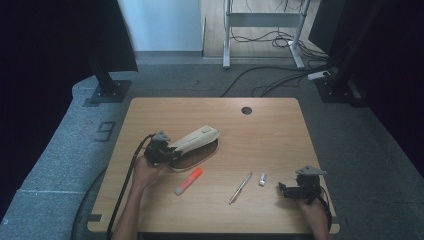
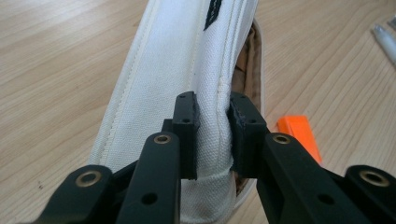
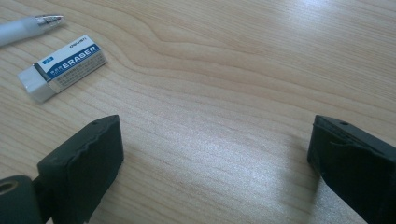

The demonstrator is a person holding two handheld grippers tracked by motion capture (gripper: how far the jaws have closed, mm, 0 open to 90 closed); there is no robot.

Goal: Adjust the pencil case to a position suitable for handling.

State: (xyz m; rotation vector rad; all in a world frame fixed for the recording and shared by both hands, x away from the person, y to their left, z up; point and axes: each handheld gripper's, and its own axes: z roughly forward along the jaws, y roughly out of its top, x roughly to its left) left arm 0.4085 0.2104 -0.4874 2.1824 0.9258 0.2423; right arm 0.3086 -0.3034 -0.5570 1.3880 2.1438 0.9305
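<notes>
The left gripper (image 1: 161,149) was black throughout, with a small grey three-cornered plate on top and a thick black cable trailing off it toward the table's near edge. Its two arms carried brass-ringed holes, and each ended in a squared black block with a small recessed screw hole. The right gripper (image 1: 289,190) matched it, grey plate included; its black pads (image 3: 88,154) had ridged inner faces. Both forearms were bare, without sleeves.

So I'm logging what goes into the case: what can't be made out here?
- Inside of the pencil case: high view, its raised flap covers it; left gripper view, the left gripper blocks it.
- Highlighter: left gripper view, mostly behind a jaw.
- Pen: right gripper view, cut off by the edge.
- Eraser label: high view, too small.
</notes>
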